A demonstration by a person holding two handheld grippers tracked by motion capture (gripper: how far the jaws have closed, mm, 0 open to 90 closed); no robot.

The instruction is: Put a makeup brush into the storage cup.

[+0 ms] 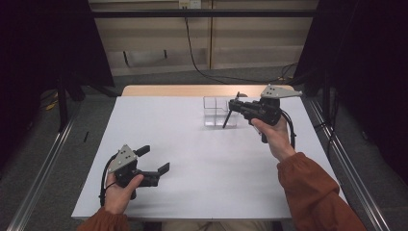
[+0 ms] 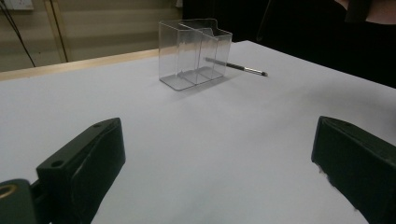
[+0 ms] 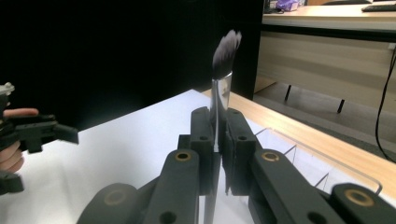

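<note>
Holding a makeup brush (image 1: 230,114) clamped between its closed jaws, the right gripper (image 1: 233,104) hovers over the clear divided box (image 1: 215,111) near the worktop's (image 1: 192,159) far edge in the high view; brush handle slants down into the box side. Left gripper (image 1: 155,160) sits near the front left, jaws wide apart, nothing between them, bare worktop all round.

Left gripper view: box (image 2: 194,52) stands upright well ahead, brush handle tip (image 2: 243,68) poking past its right side, open surface between.

Right gripper view: brush (image 3: 223,79) stands up from the pinched jaws, bristles on top, box rim (image 3: 317,154) just beyond, wooden edge behind.
</note>
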